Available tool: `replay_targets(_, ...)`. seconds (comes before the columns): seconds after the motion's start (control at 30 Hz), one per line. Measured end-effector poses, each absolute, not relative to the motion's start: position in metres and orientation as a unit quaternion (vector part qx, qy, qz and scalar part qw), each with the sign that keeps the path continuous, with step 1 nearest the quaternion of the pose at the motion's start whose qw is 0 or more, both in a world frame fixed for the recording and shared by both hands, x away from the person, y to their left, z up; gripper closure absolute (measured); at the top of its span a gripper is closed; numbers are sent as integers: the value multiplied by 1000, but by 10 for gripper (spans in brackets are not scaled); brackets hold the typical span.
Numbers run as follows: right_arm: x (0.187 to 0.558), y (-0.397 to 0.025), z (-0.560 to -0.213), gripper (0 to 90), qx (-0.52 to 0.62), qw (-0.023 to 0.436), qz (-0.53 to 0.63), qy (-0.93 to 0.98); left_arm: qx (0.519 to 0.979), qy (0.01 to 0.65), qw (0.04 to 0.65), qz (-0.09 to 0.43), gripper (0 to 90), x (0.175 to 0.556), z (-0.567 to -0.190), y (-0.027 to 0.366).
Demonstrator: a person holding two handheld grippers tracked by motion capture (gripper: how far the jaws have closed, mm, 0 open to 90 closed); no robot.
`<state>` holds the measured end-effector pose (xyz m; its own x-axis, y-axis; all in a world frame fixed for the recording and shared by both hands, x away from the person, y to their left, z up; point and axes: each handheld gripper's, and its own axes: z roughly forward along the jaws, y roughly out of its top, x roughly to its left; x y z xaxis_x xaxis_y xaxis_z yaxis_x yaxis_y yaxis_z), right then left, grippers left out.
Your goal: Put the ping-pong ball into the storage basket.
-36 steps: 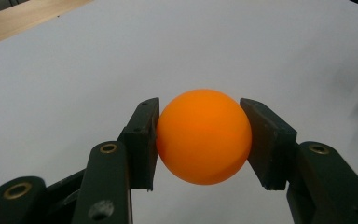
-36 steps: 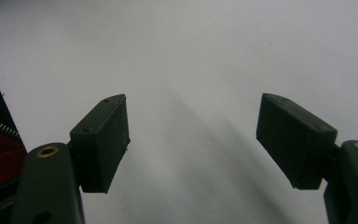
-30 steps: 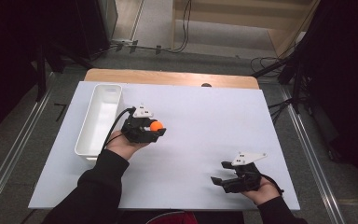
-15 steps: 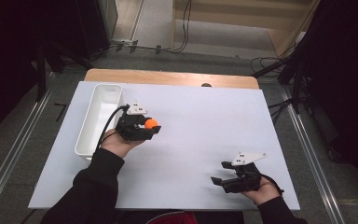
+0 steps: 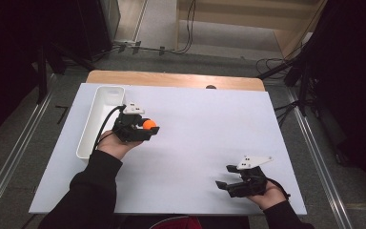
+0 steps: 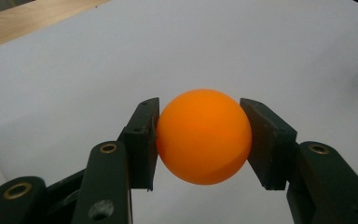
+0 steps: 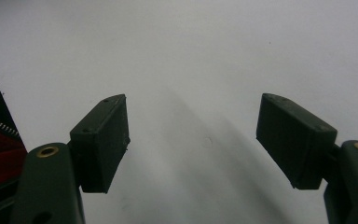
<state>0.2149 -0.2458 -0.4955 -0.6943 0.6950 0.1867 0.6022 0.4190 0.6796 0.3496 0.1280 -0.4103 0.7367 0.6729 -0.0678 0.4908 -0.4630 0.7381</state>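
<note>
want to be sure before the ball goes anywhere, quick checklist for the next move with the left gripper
1. Orange ball clamped between both pads of the left gripper: ok.
2. Ball centred on the pads: ok, in the left gripper view.
3. White tray beside the left gripper, nothing seen inside: ok.
4. Right gripper open, holding nothing, far from the tray: ok.
5. Ball lifted off the table: cannot tell.

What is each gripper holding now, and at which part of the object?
The left gripper holds a small orange ball, its pads pressing on two opposite sides. The right gripper is open and holds nothing.
</note>
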Motion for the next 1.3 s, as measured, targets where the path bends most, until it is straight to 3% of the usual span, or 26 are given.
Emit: replay_targets(1.3,215,-246,-496,240,386,62,376,840,824,392,389,131,498,360,-397,169)
